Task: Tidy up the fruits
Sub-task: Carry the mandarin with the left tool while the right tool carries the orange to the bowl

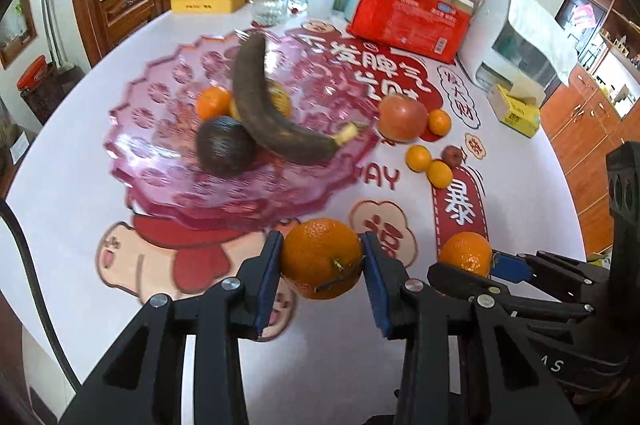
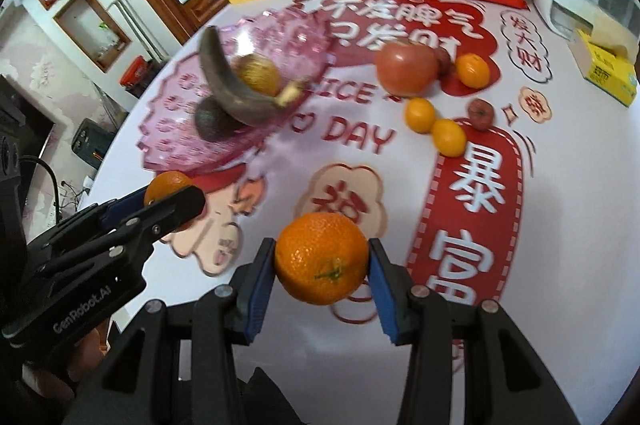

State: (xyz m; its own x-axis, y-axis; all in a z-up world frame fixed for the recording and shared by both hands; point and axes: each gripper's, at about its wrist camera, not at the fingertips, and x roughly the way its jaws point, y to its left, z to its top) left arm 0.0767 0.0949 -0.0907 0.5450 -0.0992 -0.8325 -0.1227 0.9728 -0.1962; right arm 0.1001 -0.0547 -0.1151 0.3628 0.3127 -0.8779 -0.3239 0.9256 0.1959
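Each gripper is clamped on its own orange above the table [image 1: 60, 185]. The left gripper [image 1: 322, 257] squeezes an orange [image 1: 320, 257] between its blue pads, just short of the pink plate [image 1: 160, 129]. The right gripper [image 2: 322, 261] pinches a second orange [image 2: 320, 257] the same way, beside the left. On the plate lie a dark banana [image 1: 264, 105] and a few other fruits, while small oranges and an apple [image 1: 402, 117] sit loose on the table.
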